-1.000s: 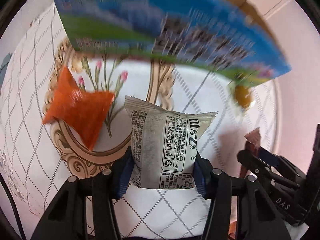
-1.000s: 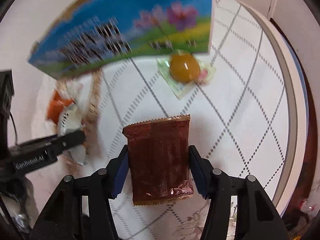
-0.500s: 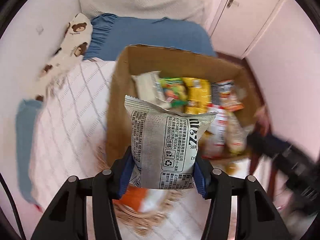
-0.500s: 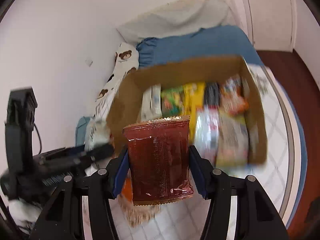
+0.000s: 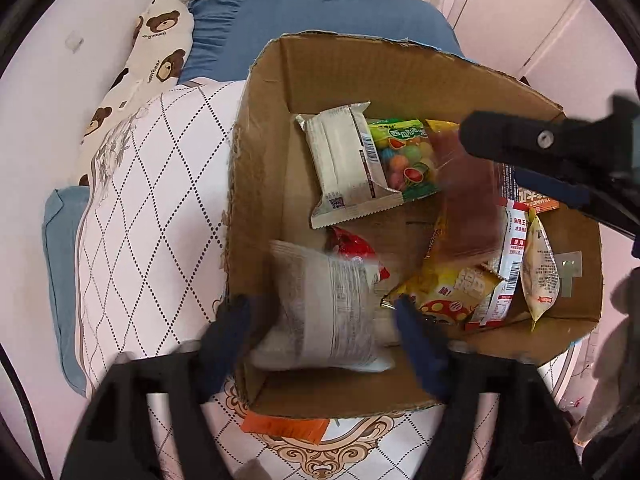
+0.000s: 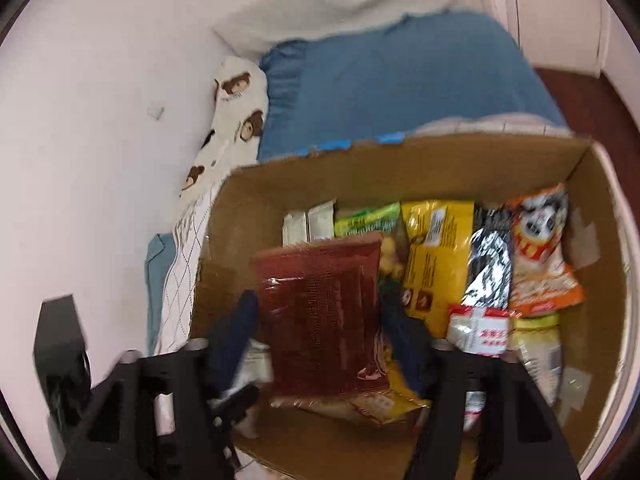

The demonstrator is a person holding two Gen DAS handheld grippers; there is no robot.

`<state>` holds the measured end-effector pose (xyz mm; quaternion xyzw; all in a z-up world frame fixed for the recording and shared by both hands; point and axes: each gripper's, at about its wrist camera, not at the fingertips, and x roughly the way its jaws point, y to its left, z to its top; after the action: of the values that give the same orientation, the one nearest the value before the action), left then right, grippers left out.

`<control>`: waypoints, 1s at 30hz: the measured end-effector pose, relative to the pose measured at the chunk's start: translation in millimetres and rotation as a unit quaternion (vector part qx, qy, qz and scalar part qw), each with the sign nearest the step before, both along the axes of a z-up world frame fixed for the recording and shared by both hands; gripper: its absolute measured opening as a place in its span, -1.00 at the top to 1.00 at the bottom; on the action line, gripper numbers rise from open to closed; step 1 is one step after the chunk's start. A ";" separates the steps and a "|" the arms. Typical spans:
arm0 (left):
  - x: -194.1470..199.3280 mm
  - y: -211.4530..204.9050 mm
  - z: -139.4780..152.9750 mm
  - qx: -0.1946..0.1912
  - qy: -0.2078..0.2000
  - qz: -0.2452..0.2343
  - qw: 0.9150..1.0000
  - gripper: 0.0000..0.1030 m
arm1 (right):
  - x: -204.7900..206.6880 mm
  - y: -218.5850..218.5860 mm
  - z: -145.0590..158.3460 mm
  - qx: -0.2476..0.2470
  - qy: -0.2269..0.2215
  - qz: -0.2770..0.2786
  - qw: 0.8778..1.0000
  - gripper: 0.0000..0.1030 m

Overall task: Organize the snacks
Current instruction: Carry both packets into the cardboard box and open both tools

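Blurred grey packet point(image 5: 326, 312) hides red wrapper point(image 5: 352, 246) below.

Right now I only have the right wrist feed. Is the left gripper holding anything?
Observer: No. The left gripper has just been opening its fingers. The white packet is blurred between them, clear of both, over the cardboard box.
Operator: Anything outside the box?
Observer: One orange packet on the tablecloth, by the box's near wall and partly hidden by it.
Operator: What's below the white one?
Observer: A red packet in the box, partly covered.
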<state>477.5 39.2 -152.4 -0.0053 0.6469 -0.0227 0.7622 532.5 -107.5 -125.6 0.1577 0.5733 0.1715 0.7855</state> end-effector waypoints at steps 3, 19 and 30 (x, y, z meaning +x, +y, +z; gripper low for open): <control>-1.0 -0.7 2.1 -0.006 0.000 0.009 1.000 -0.63 | 1.6 -3.2 -4.4 0.004 0.004 -0.004 1.000 -0.84; -27.9 -14.2 20.3 0.000 -0.067 0.032 0.997 -0.63 | -61.0 -57.9 -8.2 -0.134 -0.032 -0.029 0.990 -0.89; -71.9 -35.4 58.6 -0.011 -0.141 0.021 0.990 -0.63 | -127.8 -74.2 20.6 -0.177 -0.091 -0.052 0.979 -0.89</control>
<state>405.6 3.8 -93.9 -0.0245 0.5321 -0.0143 0.8462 404.7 -181.7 -105.1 0.0296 0.5120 0.0399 0.8576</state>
